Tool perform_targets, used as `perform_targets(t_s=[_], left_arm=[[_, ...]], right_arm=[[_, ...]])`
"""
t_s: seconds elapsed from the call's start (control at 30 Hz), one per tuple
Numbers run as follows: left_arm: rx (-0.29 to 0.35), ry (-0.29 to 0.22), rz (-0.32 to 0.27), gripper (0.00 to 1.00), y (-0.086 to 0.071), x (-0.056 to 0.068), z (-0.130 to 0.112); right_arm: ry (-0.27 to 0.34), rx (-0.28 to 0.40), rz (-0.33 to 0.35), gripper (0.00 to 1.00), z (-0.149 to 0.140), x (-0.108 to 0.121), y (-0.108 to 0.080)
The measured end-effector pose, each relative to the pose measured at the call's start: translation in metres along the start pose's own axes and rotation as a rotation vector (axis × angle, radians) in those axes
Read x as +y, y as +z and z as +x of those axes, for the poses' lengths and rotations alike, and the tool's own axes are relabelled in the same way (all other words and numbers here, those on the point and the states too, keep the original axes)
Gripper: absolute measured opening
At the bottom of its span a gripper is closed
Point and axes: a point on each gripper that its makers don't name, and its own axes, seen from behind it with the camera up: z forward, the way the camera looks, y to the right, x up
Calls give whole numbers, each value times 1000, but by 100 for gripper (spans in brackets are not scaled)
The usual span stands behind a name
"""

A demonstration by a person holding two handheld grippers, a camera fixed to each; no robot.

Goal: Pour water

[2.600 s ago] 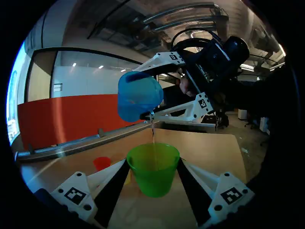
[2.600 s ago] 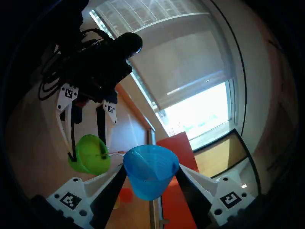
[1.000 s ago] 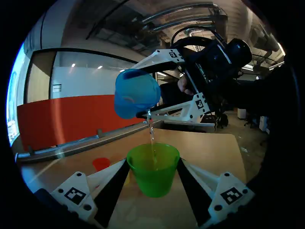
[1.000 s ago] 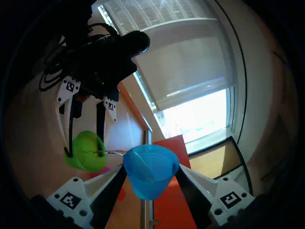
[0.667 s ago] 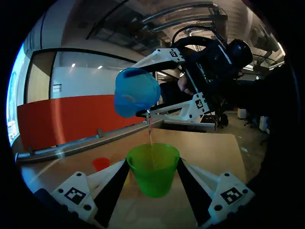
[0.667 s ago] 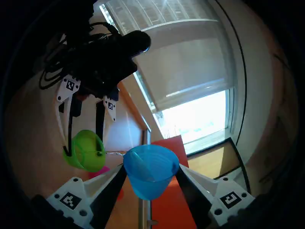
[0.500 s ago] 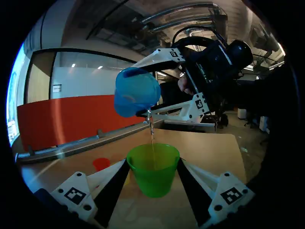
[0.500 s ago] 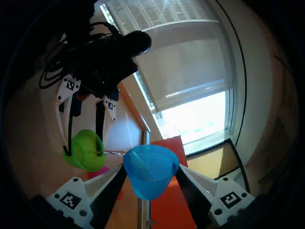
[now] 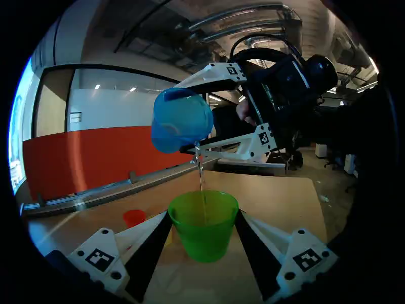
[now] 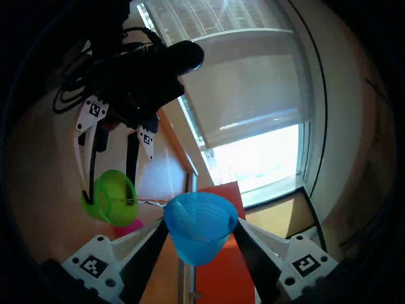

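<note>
My left gripper (image 9: pixel 203 234) is shut on a green cup (image 9: pixel 203 228), held upright just above the wooden table (image 9: pixel 283 195). Above it, the right gripper (image 9: pixel 202 119) holds a blue cup (image 9: pixel 179 124) tipped over, and a thin stream of water (image 9: pixel 201 175) falls from its rim into the green cup. In the right gripper view the right gripper (image 10: pixel 200 235) is shut on the blue cup (image 10: pixel 200 230), with the green cup (image 10: pixel 110 197) and the left gripper (image 10: pixel 109 195) to the left.
A small red cup (image 9: pixel 134 218) stands on the table to the left, and a pink cup (image 10: pixel 126 228) shows beneath the green one. An orange wall panel (image 9: pixel 86 157) and a metal rail (image 9: pixel 111 187) run behind the table. A hand (image 9: pixel 245 111) holds the right gripper.
The blue cup has tipped a little further and shifted slightly up and left. Water keeps falling into the green cup, which has stayed in place.
</note>
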Motion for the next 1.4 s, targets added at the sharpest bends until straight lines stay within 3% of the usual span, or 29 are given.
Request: perform_targets(t_s=[1.4], left_arm=[[4, -5, 0, 86, 0, 3, 2]], right_arm=[[-74, 1, -9, 91, 5, -1, -2]])
